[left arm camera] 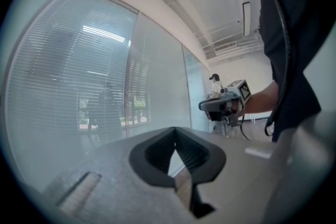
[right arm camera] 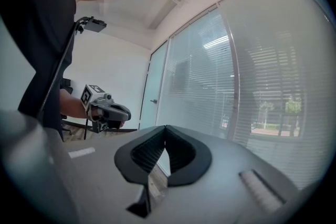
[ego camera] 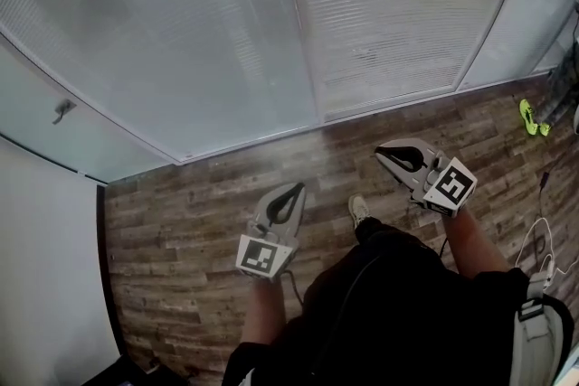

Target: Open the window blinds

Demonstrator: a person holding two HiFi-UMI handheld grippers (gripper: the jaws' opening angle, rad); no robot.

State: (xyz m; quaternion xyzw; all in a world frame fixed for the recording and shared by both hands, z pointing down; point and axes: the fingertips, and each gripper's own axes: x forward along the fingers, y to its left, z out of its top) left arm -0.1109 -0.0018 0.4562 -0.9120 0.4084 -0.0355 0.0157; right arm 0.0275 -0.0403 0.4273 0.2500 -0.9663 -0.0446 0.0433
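Two grippers empty: left gripper (ego camera: 295, 191), right gripper (ego camera: 384, 153), jaws pressed together on nothing, held level above wood floor (ego camera: 181, 221). Window blinds (ego camera: 163, 41) ahead behind glass, slats lowered — nothing opened yet, whole task left.

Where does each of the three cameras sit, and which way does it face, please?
Head view: on the person's head, steeply down at the blinds, floor, left arm, right arm, a shoe, left tongs and right tongs.
Left gripper view: on the left tongs, along their shut tips at the blinds; torso and right arm show at right.
Right gripper view: on the right tongs, along shut tips at blinds and a door; torso and left arm at left.
Shared: each gripper view shows the other tongs; all show the blinds.
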